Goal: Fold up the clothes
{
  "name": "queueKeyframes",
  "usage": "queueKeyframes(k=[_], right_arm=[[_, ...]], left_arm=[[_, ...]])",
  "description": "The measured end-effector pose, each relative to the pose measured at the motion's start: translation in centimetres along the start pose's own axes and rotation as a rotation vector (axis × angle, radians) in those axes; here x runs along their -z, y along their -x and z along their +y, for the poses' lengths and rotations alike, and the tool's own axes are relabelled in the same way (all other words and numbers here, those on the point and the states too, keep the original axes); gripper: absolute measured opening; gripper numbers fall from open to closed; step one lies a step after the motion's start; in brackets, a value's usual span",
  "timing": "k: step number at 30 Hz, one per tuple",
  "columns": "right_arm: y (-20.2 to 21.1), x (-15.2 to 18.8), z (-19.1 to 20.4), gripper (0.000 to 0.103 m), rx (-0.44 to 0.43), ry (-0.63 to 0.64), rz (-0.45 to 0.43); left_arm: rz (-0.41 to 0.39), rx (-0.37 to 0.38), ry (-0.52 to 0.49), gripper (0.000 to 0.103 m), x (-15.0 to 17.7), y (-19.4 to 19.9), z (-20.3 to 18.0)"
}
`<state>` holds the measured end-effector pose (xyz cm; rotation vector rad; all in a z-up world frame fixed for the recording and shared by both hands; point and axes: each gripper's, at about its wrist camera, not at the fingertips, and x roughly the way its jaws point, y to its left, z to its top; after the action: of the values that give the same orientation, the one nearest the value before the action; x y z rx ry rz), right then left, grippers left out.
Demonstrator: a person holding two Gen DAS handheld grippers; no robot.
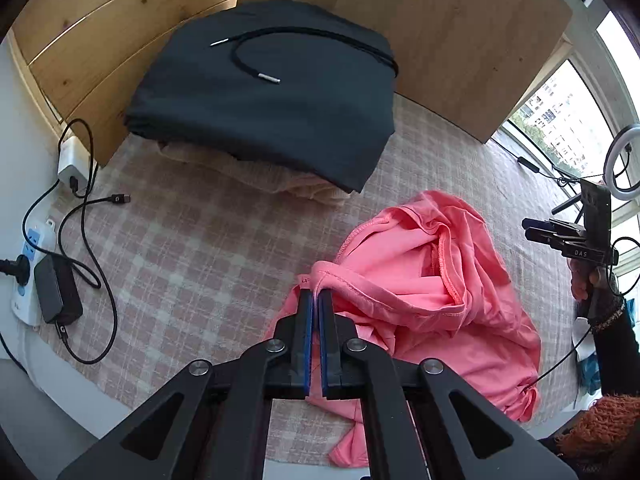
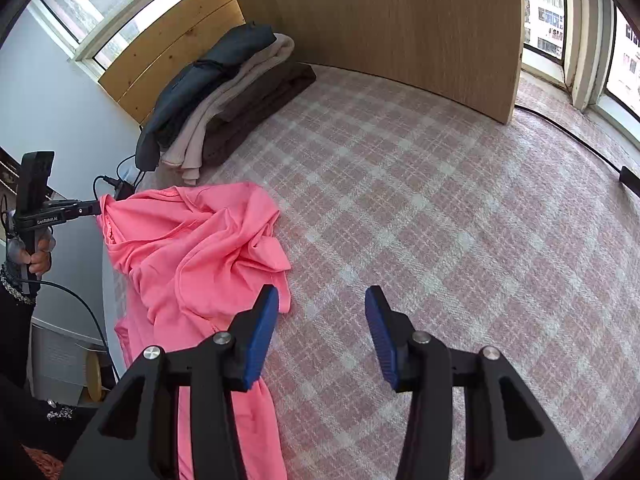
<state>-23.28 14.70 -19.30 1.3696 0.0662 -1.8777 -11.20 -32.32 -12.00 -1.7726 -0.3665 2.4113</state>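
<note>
A crumpled pink garment (image 1: 420, 280) lies on the checked pink bedcover (image 1: 192, 248). My left gripper (image 1: 316, 292) is shut on a hemmed edge of the garment at its near left side. In the right wrist view the garment (image 2: 192, 256) lies to the left and hangs over the bed's edge, and the left gripper (image 2: 96, 208) pinches its far corner. My right gripper (image 2: 322, 300) is open and empty above the bedcover (image 2: 440, 220), just right of the garment. It shows at the right edge of the left wrist view (image 1: 532, 228).
A stack of folded clothes, dark one on top (image 1: 272, 96), sits at the back by wooden boards (image 1: 440, 32); it also shows in the right wrist view (image 2: 224, 96). A power strip with chargers and cables (image 1: 44, 272) lies left. A ring light (image 1: 624, 160) stands right.
</note>
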Motion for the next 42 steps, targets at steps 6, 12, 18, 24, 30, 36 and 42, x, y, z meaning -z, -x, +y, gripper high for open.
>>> queueKeyframes(k=[6, 12, 18, 24, 30, 36, 42], right_arm=[[-4.5, -0.9, 4.4, 0.044, -0.002, 0.154, 0.088], [-7.4, -1.9, 5.6, 0.044, 0.041, 0.227, 0.074], [-4.4, -1.2, 5.8, 0.003, 0.003, 0.186, 0.003], [11.9, 4.2, 1.6, 0.003, 0.105, -0.026, -0.271], [23.9, 15.5, -2.4, 0.003, 0.290, -0.295, -0.387], [19.0, 25.7, -10.2, 0.005, 0.657, -0.549, 0.042], [20.1, 25.3, -8.9, 0.014, 0.644, -0.491, -0.065]], left_arm=[[0.068, 0.026, 0.072, 0.002, 2.6, -3.1, 2.6], [0.052, 0.032, 0.041, 0.002, 2.6, -2.5, 2.1], [0.032, 0.036, -0.008, 0.002, 1.5, -1.5, 0.5], [0.000, 0.115, -0.210, 0.002, -2.1, 0.0, -6.5], [0.068, 0.292, -0.473, 0.002, -6.1, -3.9, -18.4], [0.229, 0.145, -0.646, 0.002, -8.3, -14.6, -26.4], [0.230, 0.172, -0.691, 0.006, -8.2, -14.0, -26.7]])
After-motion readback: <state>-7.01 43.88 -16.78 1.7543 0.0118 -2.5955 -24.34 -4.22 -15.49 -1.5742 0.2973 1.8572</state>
